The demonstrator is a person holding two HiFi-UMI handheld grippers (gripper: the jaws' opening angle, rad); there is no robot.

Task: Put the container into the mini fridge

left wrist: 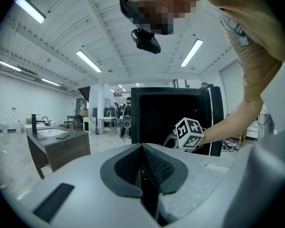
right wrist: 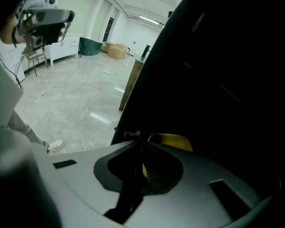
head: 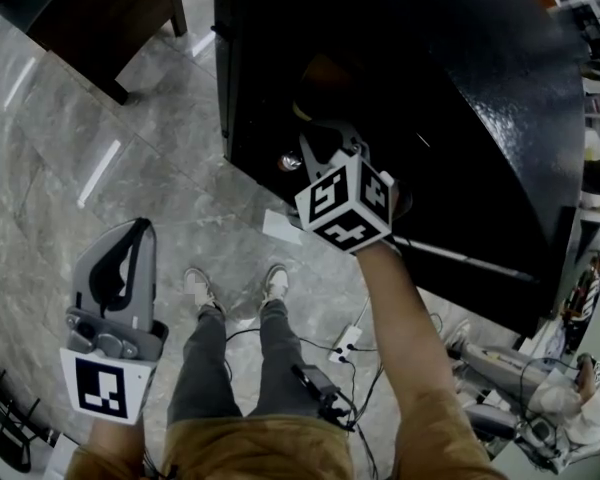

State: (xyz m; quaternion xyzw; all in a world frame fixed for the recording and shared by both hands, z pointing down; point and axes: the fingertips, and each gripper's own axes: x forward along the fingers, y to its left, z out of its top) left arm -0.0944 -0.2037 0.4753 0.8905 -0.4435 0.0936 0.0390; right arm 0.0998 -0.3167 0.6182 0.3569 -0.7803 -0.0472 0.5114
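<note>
Reaching forward on an outstretched arm, the right gripper (head: pixel 320 148) sits at the front of the black mini fridge (head: pixel 460 118), its marker cube (head: pixel 346 204) facing up. In the right gripper view its fingers (right wrist: pixel 154 167) are pressed onto the rim of the yellow container (right wrist: pixel 171 140), which is held against the fridge's dark interior. The left gripper (head: pixel 138 230) hangs low at the person's side above the marble floor (head: pixel 130 168), fingers (left wrist: pixel 154 163) together with nothing between them.
</note>
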